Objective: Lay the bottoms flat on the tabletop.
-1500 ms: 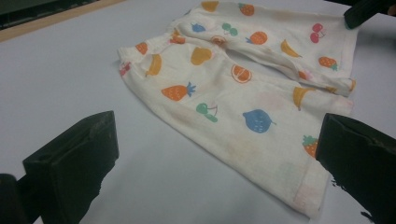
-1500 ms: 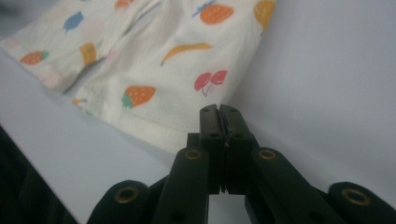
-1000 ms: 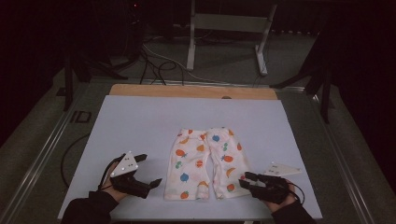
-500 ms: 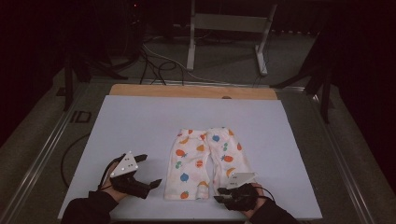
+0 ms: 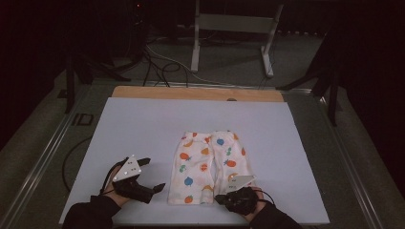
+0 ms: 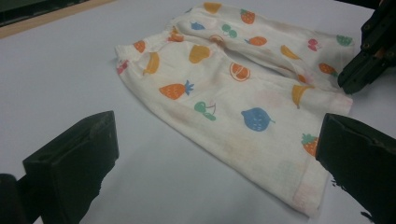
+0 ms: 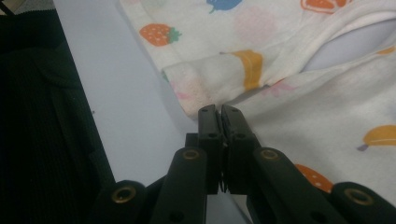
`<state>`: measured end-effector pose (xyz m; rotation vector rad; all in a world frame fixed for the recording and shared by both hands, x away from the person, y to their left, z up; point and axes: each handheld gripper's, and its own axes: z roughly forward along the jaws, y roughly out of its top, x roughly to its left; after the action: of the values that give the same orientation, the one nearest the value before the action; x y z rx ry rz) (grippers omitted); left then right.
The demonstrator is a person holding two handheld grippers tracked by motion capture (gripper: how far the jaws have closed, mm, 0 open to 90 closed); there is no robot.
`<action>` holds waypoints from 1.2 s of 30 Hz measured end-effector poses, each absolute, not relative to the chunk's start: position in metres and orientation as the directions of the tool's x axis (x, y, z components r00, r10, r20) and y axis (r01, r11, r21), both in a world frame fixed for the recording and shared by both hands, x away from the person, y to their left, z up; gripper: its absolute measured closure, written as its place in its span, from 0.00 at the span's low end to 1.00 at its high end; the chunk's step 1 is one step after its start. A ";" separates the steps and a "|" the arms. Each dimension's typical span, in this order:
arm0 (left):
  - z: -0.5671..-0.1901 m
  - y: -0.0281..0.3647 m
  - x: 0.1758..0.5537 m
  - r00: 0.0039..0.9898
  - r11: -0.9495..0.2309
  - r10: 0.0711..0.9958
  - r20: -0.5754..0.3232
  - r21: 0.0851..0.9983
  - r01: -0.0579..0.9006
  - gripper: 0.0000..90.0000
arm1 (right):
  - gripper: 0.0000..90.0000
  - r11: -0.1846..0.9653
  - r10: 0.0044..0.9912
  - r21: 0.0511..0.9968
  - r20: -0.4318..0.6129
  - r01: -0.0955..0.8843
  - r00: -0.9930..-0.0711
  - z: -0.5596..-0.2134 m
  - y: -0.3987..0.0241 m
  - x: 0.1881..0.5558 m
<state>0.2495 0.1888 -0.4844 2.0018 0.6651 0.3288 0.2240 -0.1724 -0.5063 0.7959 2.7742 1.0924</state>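
Note:
White baby shorts [image 5: 207, 164] printed with coloured fruit lie flat on the white table cover, waistband away from me. My right gripper [image 5: 220, 196] sits at the near hem of the right leg. Its jaws have just been closing, and in the right gripper view [image 7: 219, 112] they are pressed together on the hem edge of the shorts [image 7: 327, 107], where the cloth puckers toward the tips. My left gripper [image 5: 153, 174] rests on the table just left of the shorts, jaws wide apart. In the left gripper view [image 6: 215, 163] the shorts [image 6: 224, 93] lie ahead with nothing gripped.
The white cover [image 5: 143, 129] lies over a wooden tabletop [image 5: 191, 93] whose far edge shows. Metal rails run along both sides. Behind the table stand a metal frame [image 5: 229, 28] and loose cables [image 5: 162, 62] on the floor.
My right hand moved left from beside the shorts to the right leg's near hem, and its jaws closed there. The left hand stayed still.

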 end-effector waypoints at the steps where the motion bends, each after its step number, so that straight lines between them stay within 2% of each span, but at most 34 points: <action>1: -0.484 0.189 0.249 0.815 -0.388 0.578 -0.039 0.866 0.317 0.01 | 0.97 0.609 0.483 0.654 0.142 0.448 -0.864 -0.506 -0.172 0.224; 4: -0.485 0.188 0.249 0.817 -0.392 0.576 -0.037 0.864 0.316 0.01 | 0.94 0.621 0.471 0.647 0.144 0.443 -0.870 -0.508 -0.170 0.224; 10: -0.483 0.187 0.248 0.817 -0.391 0.576 -0.033 0.866 0.310 0.01 | 0.69 0.593 0.466 0.666 0.174 0.452 -0.868 -0.505 -0.173 0.225; 15: -0.479 0.178 0.247 0.829 -0.406 0.560 -0.002 0.871 0.276 0.01 | 0.40 0.505 0.526 0.734 0.154 0.453 -0.836 -0.483 -0.194 0.239; 19: -0.472 0.173 0.252 0.825 -0.384 0.565 -0.002 0.884 0.266 0.01 | 0.31 0.436 0.566 0.780 0.149 0.448 -0.810 -0.466 -0.208 0.258; 22: -0.469 0.169 0.257 0.819 -0.396 0.574 -0.027 0.866 0.306 0.01 | 0.22 0.409 0.579 0.803 0.138 0.433 -0.804 -0.457 -0.213 0.270; 28: -0.468 0.164 0.277 0.788 -0.369 0.612 -0.075 0.854 0.368 0.00 | 0.19 0.381 0.594 0.811 0.153 0.443 -0.790 -0.452 -0.219 0.295; 36: -0.461 0.155 0.306 0.789 -0.379 0.612 -0.063 0.852 0.362 0.00 | 0.20 0.377 0.650 0.823 0.092 0.425 -0.754 -0.452 -0.222 0.329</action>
<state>0.3060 0.1550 -0.4613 2.0074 0.7273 0.3240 0.3289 -0.2224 -0.4524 0.9554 2.3913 1.3173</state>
